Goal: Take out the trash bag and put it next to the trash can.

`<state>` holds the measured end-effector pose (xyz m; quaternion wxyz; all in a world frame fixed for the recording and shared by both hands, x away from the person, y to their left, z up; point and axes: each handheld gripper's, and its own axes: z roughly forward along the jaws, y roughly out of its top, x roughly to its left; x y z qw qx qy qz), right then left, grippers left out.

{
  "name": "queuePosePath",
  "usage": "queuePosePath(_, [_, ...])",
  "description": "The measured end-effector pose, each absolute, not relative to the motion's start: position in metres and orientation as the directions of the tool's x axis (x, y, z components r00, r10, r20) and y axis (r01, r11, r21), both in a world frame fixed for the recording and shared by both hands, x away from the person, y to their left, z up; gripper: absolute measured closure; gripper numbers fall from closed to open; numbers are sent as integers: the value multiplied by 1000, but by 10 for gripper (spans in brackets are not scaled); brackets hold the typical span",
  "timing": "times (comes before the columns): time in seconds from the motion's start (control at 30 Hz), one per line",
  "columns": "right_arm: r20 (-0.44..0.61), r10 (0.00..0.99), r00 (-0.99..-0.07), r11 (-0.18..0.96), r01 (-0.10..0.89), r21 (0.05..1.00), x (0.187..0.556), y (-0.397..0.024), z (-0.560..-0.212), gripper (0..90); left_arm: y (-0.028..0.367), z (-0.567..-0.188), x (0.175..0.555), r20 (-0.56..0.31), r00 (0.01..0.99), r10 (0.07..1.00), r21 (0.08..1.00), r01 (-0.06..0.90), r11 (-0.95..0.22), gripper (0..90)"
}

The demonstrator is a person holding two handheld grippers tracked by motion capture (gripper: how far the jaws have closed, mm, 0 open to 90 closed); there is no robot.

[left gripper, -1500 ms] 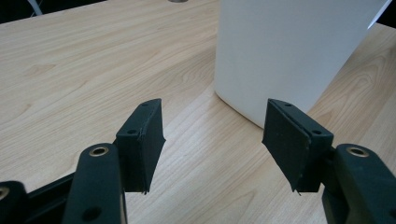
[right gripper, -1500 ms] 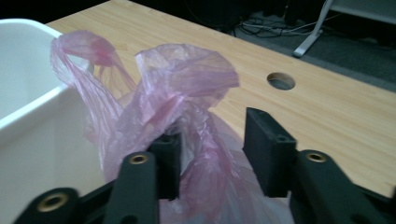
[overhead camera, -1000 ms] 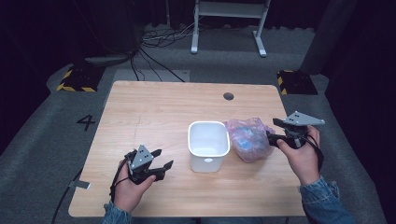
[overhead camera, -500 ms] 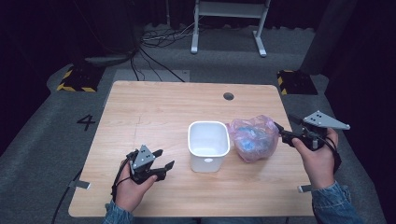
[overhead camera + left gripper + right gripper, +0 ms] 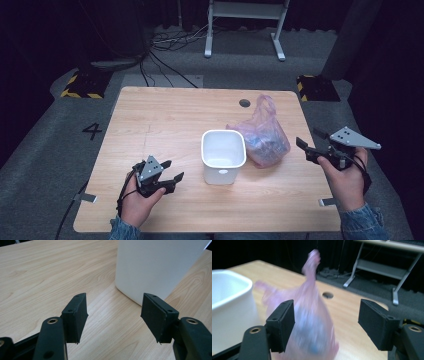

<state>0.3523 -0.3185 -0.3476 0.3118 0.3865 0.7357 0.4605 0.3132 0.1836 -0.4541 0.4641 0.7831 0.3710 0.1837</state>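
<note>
the right claw (image 5: 306, 141) has just been opening, nothing between its pads, clear of the pink knotted plastic bag (image 5: 264, 135) ahead, beside the white plastic tub (image 5: 223, 156). the left claw (image 5: 172, 170) waits open on the wooden desk (image 5: 165, 115), facing the tub.

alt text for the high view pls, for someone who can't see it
A white tub stands on a wooden table beside a pink plastic bag. The left gripper rests open near the tub; the right gripper hovers open, clear of the bag.
</note>
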Motion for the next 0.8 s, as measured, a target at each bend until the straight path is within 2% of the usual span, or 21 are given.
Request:
queuePosePath(0.33, [-85, 834, -544, 332, 373, 866, 341, -324, -381, 290, 194, -457, 313, -39, 629, 777, 846, 435, -309, 358])
queuePosePath(0.8, [-54, 846, -531, 359, 493, 793, 335, -342, -427, 265, 209, -465, 316, -38, 600, 799, 814, 482, -323, 327])
